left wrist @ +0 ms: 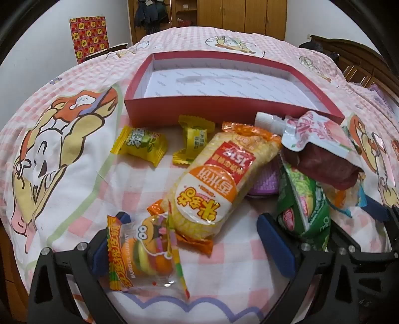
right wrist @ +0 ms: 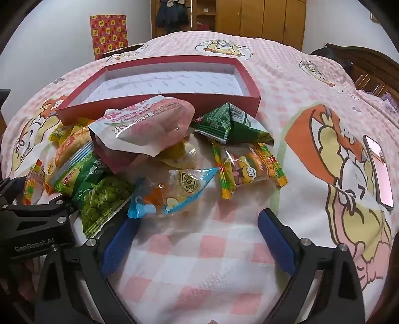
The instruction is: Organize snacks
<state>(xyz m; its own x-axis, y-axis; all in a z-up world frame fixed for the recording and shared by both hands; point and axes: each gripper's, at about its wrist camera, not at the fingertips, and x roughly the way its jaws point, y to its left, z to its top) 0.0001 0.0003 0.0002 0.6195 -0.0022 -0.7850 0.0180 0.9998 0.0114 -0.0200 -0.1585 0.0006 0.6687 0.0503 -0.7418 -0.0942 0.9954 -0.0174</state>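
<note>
A shallow red box (left wrist: 174,106) with a white inside lies open on the bed; it also shows in the right wrist view (right wrist: 159,108). Snacks lie in front of it: an orange rice-cracker pack (left wrist: 219,179), two yellow candies (left wrist: 139,144), a pink spouted pouch (left wrist: 314,132), a green pea bag (right wrist: 99,199), a blue-edged gummy bag (right wrist: 174,192) and a burger gummy pack (right wrist: 249,169). My left gripper (left wrist: 192,239) is open, with another burger gummy pack (left wrist: 147,251) lying between its fingers by the left one. My right gripper (right wrist: 197,239) is open, just short of the blue-edged bag.
The pink checked bedspread (right wrist: 224,261) with cartoon prints covers the bed. A phone (right wrist: 379,172) lies at the right. A wooden headboard (right wrist: 369,67), wardrobe (right wrist: 261,17) and a patterned chair (right wrist: 109,32) stand behind. The left gripper's body (right wrist: 30,224) sits beside the pea bag.
</note>
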